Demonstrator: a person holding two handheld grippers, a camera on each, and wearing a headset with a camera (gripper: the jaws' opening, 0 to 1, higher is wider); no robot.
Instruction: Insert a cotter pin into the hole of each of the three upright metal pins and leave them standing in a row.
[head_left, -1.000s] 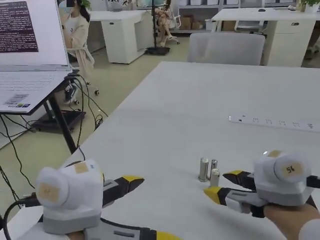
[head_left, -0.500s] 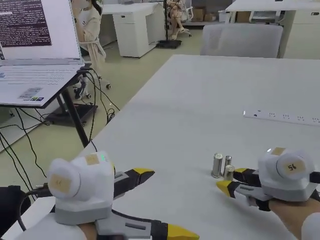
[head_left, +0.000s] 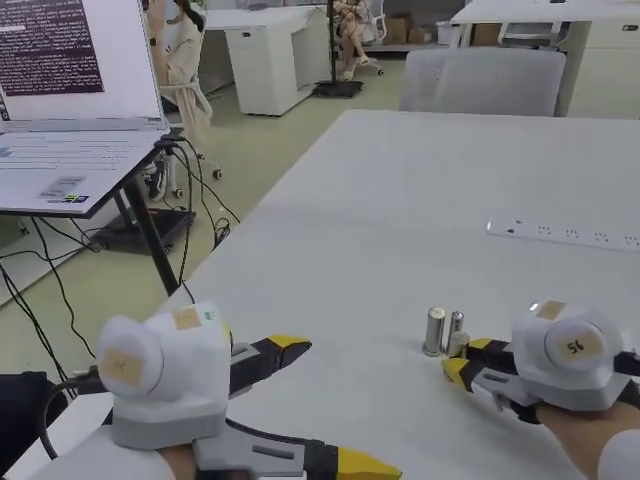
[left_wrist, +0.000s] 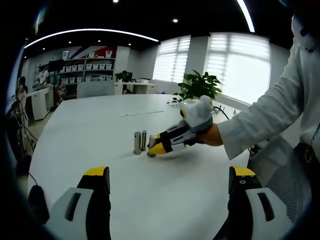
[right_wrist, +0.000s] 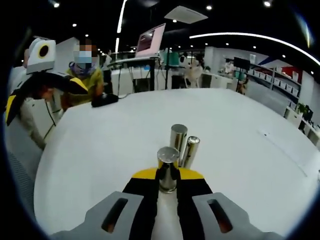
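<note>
Metal pins (right_wrist: 178, 140), three of them, are standing close together on the white table (head_left: 400, 200), right at the tip of the right gripper (right_wrist: 168, 184). Its jaws are squeezing the nearest pin (right_wrist: 168, 167), and the other two are standing just past it. The left gripper (left_wrist: 170, 172) is hovering well off to the side, with its jaws wide apart and holding nothing.

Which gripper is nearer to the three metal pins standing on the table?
Right. The right gripper is at the metal pins, its jaws closed on the front pin. The left gripper is open and well apart from them.
</note>
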